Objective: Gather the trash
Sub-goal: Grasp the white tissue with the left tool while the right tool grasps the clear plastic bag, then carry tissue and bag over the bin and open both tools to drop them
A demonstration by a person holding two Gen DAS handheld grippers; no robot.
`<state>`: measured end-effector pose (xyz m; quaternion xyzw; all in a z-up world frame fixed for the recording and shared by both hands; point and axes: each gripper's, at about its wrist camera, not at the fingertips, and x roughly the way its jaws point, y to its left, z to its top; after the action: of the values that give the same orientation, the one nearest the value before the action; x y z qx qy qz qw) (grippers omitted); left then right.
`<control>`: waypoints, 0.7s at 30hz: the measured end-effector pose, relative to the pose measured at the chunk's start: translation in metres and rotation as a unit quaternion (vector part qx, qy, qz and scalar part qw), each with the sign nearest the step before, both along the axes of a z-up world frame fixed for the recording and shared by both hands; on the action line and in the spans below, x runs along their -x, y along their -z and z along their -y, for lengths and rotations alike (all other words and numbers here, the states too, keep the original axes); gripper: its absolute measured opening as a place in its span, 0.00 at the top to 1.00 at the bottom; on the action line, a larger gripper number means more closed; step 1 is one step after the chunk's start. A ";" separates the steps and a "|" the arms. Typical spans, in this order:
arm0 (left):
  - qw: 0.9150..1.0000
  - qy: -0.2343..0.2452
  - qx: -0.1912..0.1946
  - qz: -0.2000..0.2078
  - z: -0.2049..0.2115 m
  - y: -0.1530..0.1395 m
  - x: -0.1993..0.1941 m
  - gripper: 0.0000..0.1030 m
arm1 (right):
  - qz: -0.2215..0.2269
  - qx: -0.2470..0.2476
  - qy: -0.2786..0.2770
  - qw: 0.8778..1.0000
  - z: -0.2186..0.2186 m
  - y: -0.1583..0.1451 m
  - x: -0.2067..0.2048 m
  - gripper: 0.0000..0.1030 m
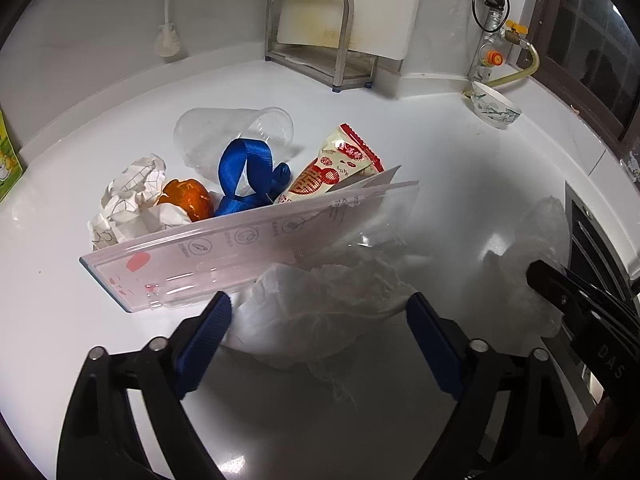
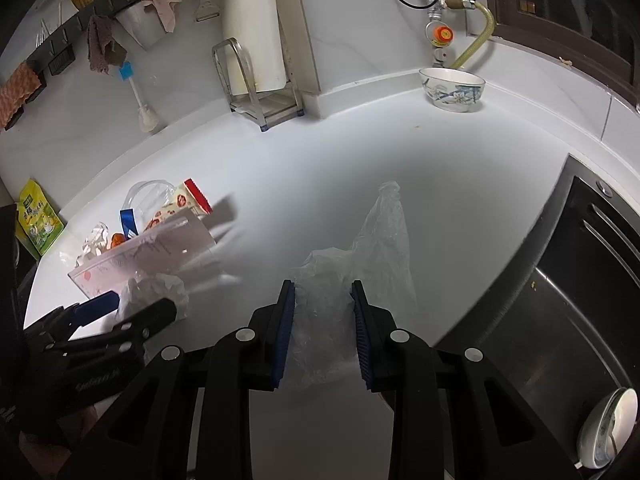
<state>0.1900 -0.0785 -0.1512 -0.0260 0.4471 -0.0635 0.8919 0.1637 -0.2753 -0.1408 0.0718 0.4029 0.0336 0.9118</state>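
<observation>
Lying on the white counter [image 1: 440,152] is a heap of trash: a zip bag [image 1: 248,240] whose long axis is running from lower left up to the right in the left wrist view, its sealed strip facing the camera. Behind it are sitting a crumpled printed paper [image 1: 128,196], an orange wrapper [image 1: 188,200], a looped blue ribbon [image 1: 248,176], a red-and-cream snack packet [image 1: 336,164] pointing up to the right, and a clear plastic cup [image 1: 232,136] lying on its side with its mouth facing right. Just in front of the zip bag a crumpled white tissue [image 1: 320,312] is resting, touching the bag's lower edge.

The left gripper [image 1: 320,320] is reaching over this tissue with its jaws standing wide, one blue finger on each side of it; the pads are not visibly pressing on it. No earlier view is given to compare.

To the right, the right gripper [image 2: 324,320] is clamping a thin clear plastic bag [image 2: 380,248], whose long axis is stretching away from the jaws toward the back of the counter, its twisted tip pointing far.

Farther out, a patterned bowl [image 2: 452,88] is standing near the gas valve [image 2: 444,32], a metal rack [image 1: 312,40] is holding a cutting board [image 1: 352,4], and a dark sink [image 2: 560,300] is lying at right.
</observation>
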 end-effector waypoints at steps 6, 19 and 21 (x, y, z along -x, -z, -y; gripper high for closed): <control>1.000 0.006 0.005 -0.003 0.002 0.004 0.000 0.65 | -0.003 -0.002 0.002 1.000 0.001 0.003 0.010 0.73; 0.999 0.038 -0.003 0.007 0.001 -0.015 0.029 0.79 | -0.003 -0.014 0.002 1.000 -0.004 -0.005 0.032 0.73; 0.999 0.043 -0.004 0.007 -0.001 -0.019 0.037 0.79 | -0.005 -0.016 -0.002 1.000 -0.008 -0.007 0.041 0.73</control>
<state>0.1530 -0.0772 -0.1321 -0.0024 0.4420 -0.1001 0.8914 0.1226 -0.2672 -0.1341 0.0854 0.4071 0.0411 0.9085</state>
